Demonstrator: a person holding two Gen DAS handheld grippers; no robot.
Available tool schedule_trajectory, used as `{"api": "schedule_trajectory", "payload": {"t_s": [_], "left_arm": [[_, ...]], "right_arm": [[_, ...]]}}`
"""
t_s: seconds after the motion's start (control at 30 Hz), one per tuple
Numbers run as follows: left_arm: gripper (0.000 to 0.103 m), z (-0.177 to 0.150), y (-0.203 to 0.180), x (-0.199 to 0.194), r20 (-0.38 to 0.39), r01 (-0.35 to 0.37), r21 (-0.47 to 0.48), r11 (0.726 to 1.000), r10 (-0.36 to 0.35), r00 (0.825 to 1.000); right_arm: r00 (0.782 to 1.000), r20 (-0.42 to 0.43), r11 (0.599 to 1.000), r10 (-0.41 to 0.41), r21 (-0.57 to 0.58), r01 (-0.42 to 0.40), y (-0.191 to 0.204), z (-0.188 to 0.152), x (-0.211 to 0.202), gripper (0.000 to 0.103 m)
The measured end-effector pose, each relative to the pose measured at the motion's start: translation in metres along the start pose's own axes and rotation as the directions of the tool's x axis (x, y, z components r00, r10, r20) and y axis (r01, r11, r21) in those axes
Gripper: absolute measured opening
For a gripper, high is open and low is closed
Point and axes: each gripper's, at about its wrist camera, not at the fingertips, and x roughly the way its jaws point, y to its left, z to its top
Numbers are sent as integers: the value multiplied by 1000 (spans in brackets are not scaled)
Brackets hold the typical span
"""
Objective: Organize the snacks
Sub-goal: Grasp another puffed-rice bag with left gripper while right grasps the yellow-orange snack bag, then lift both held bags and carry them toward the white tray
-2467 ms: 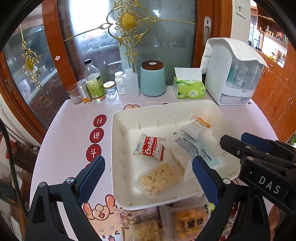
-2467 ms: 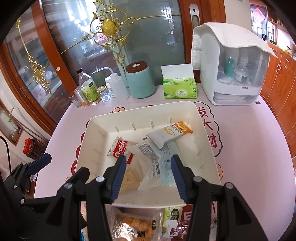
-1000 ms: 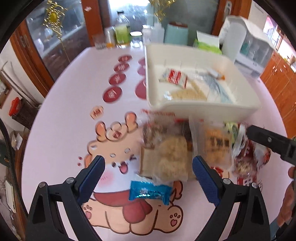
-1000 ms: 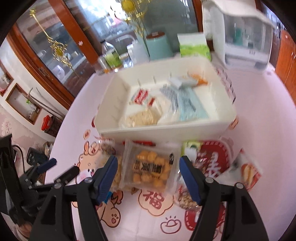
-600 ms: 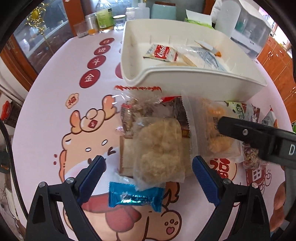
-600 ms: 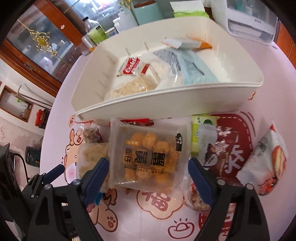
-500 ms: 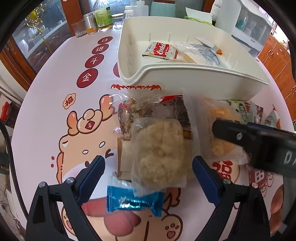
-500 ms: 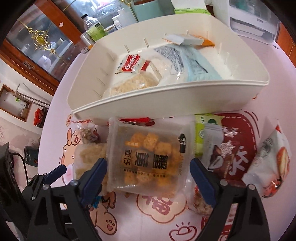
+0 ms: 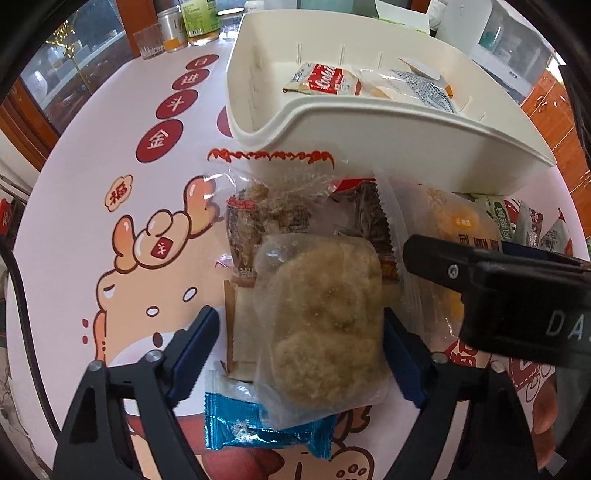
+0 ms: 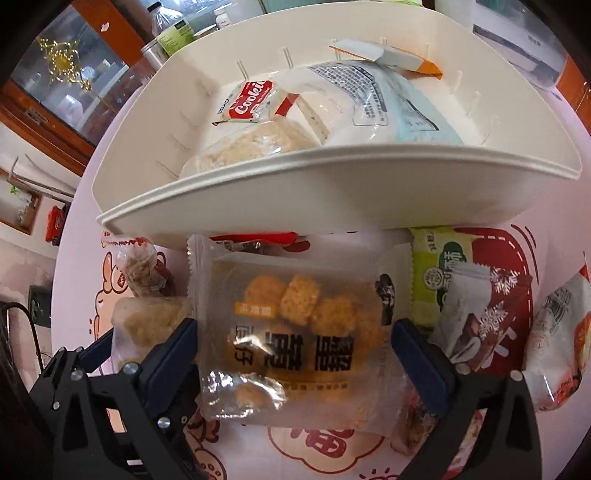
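A white tray (image 9: pixel 388 147) (image 10: pixel 332 184) holds a red cookie pack (image 9: pixel 325 79) (image 10: pixel 251 101), a pale rice-cake pack (image 10: pixel 255 144) and a blue-white bag (image 10: pixel 391 107). In front of it loose snacks lie on the table. My left gripper (image 9: pixel 299 339) is open, its jaws on either side of a clear pack of beige puffed cake (image 9: pixel 321 325) (image 10: pixel 147 325). My right gripper (image 10: pixel 295 350) is open, astride a clear pack of golden cubes (image 10: pixel 295 332) (image 9: pixel 454 236). A blue candy wrapper (image 9: pixel 258 430) lies under the cake pack's near end.
A brown nut-bar pack (image 9: pixel 266 221) and a dark red pack (image 9: pixel 365 214) lie by the tray's front wall. A green packet (image 10: pixel 439 269), a snowflake wrapper (image 10: pixel 480 314) and a white-red pack (image 10: pixel 557 332) lie at the right. Bottles and jars (image 9: pixel 192 22) stand at the table's back.
Both grippers have dropped from over the tray to the loose snacks in front of it and moved in close, each now straddling one pack. Both stay open.
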Motion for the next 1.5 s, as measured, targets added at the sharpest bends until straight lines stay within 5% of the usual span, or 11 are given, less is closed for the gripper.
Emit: {"api": "schedule_trajectory", "payload": {"t_s": [0.13,0.23,0.27,0.53,0.97,1.5], "left_arm": [[69,0,2,-1,13,-9,-13,1000,9,1000],[52,-2,8,-5,25,-23,-32,999,24,999],[51,-2,10,-6,23,-19,-38,999,20,1000],[50,-10,13,-18,44,-3,-50,999,6,999],[50,-11,8,-91,166,39,-47,998,-31,986],[50,23,-22,-192,344,13,51,999,-30,939]], "right_arm": [[1000,4,1000,-13,4,13,1,0,0,103],[1000,1,999,-30,-24,30,3,-1,0,98],[999,7,999,-44,-32,44,6,1,-1,88],[999,38,997,-27,-65,30,6,0,-10,73],[988,143,996,53,-77,-43,-1,-14,-73,72],[930,354,989,94,-140,-47,-11,-16,-197,73]]}}
